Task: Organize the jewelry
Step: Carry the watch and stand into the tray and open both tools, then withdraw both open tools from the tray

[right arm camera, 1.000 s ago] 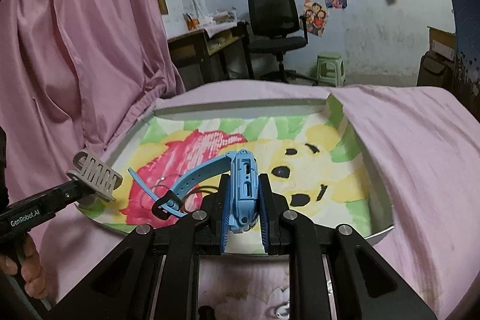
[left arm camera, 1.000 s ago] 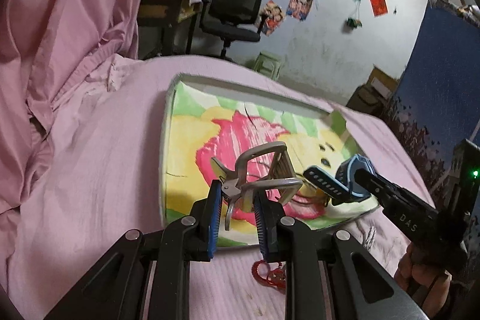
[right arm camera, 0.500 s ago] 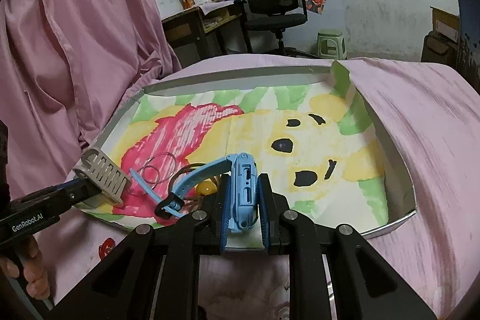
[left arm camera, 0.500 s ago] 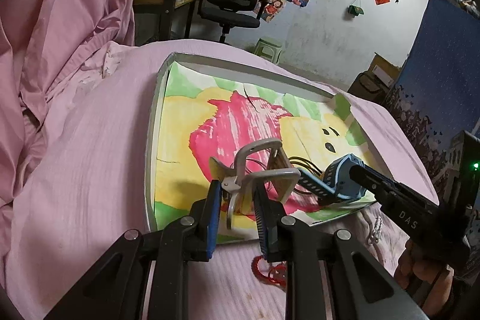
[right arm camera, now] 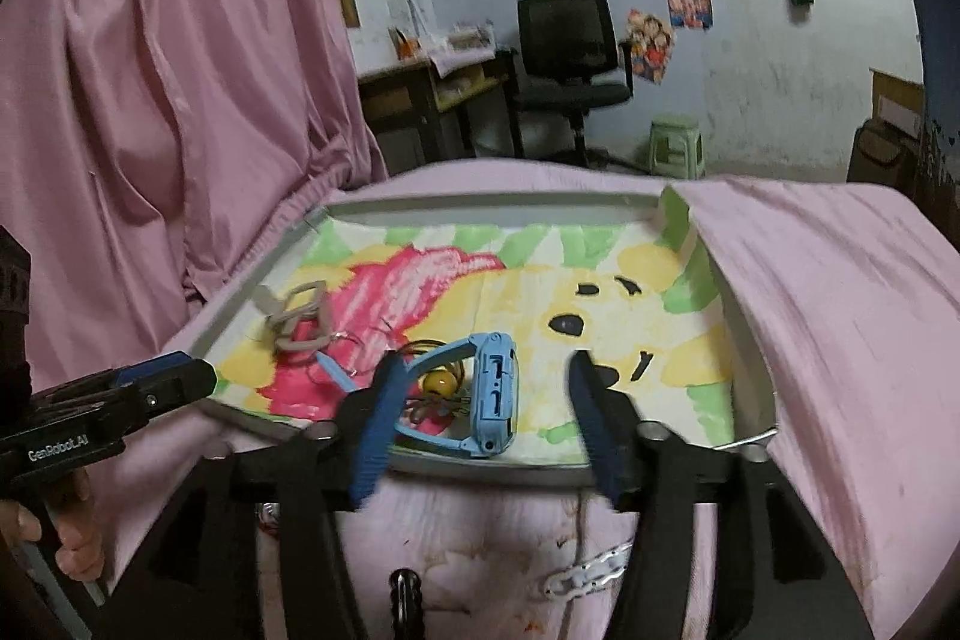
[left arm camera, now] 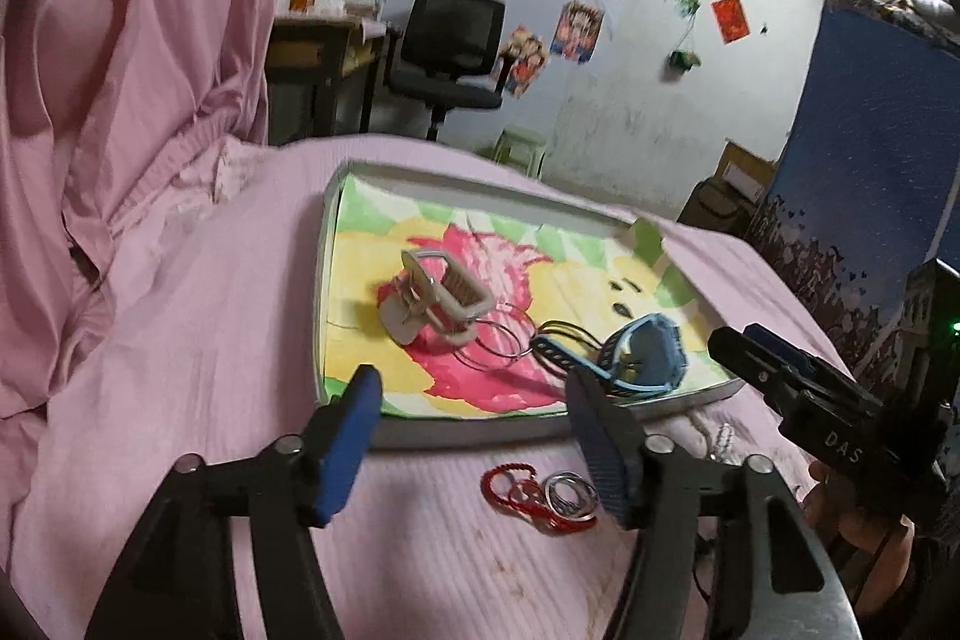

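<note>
A shallow tray (left arm camera: 480, 430) (right arm camera: 480, 202) lined with a cartoon bear picture lies on the pink bed. A grey hair claw clip (left arm camera: 441, 304) (right arm camera: 300, 319) lies in its left part. A blue watch (left arm camera: 645, 355) (right arm camera: 489, 394) lies near the tray's front edge, beside thin wire hoops (left arm camera: 498, 343) and a yellow bead piece (right arm camera: 438, 383). My left gripper (left arm camera: 474, 433) is open and empty in front of the tray. My right gripper (right arm camera: 480, 421) is open and empty, its jaws on either side of the watch.
A red cord with metal rings (left arm camera: 543, 496) lies on the sheet in front of the tray. A silver chain (right arm camera: 585, 574) lies on the sheet below the right gripper. A pink curtain (left arm camera: 120, 70) hangs at the left. An office chair (right arm camera: 567, 58) and a desk stand behind.
Both grippers have opened. The left one let go of the hair claw clip and the right one let go of the blue watch; both things now lie in the tray. Both grippers drew back.
</note>
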A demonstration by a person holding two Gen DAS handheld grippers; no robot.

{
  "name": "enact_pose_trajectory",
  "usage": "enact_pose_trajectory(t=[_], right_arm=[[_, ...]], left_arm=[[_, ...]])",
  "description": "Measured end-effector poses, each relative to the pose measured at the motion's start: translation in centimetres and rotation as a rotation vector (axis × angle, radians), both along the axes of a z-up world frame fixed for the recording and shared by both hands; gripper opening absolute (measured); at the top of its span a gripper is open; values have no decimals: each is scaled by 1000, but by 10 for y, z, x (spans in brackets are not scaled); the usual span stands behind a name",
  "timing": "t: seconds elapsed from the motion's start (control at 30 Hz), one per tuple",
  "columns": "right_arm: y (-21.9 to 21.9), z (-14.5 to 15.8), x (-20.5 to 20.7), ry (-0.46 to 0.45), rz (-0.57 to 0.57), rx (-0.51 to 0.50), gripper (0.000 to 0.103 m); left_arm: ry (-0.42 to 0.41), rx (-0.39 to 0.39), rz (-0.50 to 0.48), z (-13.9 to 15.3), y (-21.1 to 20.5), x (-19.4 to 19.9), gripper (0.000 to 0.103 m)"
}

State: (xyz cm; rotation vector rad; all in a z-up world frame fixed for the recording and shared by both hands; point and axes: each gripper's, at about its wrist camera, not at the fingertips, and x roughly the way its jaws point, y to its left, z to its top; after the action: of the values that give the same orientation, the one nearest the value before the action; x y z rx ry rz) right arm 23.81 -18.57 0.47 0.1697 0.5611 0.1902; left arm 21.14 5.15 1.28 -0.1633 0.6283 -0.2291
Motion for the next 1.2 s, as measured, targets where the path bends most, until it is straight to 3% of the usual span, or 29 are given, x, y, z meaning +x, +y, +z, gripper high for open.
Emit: enact_pose_trajectory(t=[0.3, 0.47, 0.87, 1.2], right_arm=[[-13, 12, -45, -124, -4, 23, 90], [-14, 18, -73, -183, -9, -2, 101], [-16, 28, -123, -278, -21, -81, 102], [-16, 24, -138, -276, 13, -119, 102]], left_arm=[[-133, 30, 36, 13, -1, -43, 95], [-187, 35, 61, 15, 0, -62, 101], [-258, 97, 62, 12, -7, -100, 102], [-186, 91, 31, 2, -3, -100, 102]])
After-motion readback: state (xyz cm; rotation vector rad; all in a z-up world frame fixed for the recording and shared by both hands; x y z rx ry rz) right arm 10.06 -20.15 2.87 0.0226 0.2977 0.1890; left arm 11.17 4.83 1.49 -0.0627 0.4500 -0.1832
